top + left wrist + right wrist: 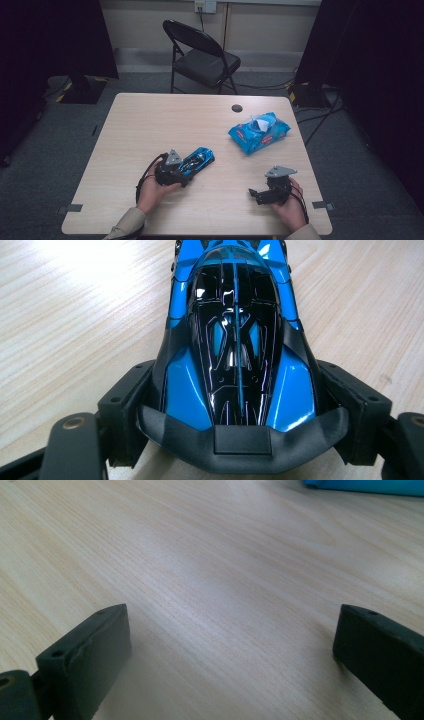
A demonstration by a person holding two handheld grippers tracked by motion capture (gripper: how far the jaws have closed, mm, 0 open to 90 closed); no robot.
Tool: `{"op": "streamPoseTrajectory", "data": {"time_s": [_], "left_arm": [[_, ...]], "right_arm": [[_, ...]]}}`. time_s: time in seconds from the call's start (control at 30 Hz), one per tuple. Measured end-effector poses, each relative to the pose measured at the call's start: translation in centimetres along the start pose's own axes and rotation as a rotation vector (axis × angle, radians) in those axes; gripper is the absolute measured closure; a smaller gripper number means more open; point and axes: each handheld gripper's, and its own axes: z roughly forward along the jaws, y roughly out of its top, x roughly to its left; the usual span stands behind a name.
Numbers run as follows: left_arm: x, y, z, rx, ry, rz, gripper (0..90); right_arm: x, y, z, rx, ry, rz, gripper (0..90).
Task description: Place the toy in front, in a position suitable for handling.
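A glossy blue and black toy car (197,161) lies on the light wooden table (150,125), left of centre and pointing toward the far right. My left gripper (186,170) is at the car's rear. In the left gripper view the car (235,340) runs away from the camera, and my left gripper (237,377) has both black pads against the car's flanks just ahead of the rear wing. My right gripper (254,195) rests near the front right of the table, pointing left. Its jaws (230,625) stand wide apart over bare wood with nothing between them.
A blue pack of wet wipes (259,132) lies at the table's right side, its edge at the top of the right gripper view (365,485). A dark cable grommet (237,108) sits near the far edge. A black folding chair (202,55) stands beyond the table.
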Motion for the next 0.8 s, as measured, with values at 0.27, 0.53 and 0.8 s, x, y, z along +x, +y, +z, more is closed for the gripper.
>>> {"op": "streamPoseTrajectory", "data": {"time_s": [0.27, 0.53, 0.8], "left_arm": [[-0.03, -0.03, -0.01, -0.004, 0.002, 0.0, 24.1], [-0.02, -0.03, -0.02, -0.003, 0.001, 0.0, 24.1], [-0.02, -0.04, -0.02, -0.004, 0.001, 0.0, 24.2]], "right_arm": [[0.04, -0.02, 0.02, -0.001, -0.001, 0.005, 1.6], [-0.05, -0.19, -0.25, -0.019, -0.014, 0.016, 8.5], [-0.52, -0.08, -0.71, -0.01, 0.006, 0.049, 14.5]]}}
